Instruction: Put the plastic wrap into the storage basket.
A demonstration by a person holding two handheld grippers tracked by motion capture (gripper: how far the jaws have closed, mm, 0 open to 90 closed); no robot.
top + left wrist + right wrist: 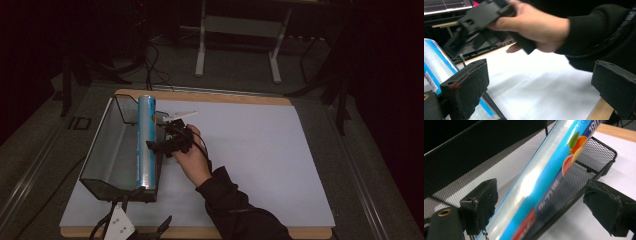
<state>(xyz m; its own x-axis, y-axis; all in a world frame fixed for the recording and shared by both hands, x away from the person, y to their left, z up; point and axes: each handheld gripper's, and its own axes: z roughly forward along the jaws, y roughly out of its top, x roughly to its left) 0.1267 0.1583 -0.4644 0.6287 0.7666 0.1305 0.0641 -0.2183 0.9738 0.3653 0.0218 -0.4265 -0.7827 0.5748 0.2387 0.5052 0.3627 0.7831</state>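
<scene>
The blue roll of cling film (146, 142) lies lengthwise along the right wall of the black mesh tray (102, 150), at the nine o'clock side of the white worktop (260, 150). The right tongs (161, 146) stand wide just beside the roll, not gripping it. The left tongs (137, 220) at six o'clock are wide too, holding nothing

Left gripper (539, 85) jaws wide apart, nothing between them, white mat (541, 85) below. Blue-labelled roll (435, 63) sits at left beside the left jaw, in a mesh tray (491, 105). Beyond, a hand (536, 23) holds the right gripper (477, 21), slightly blurred.
</scene>
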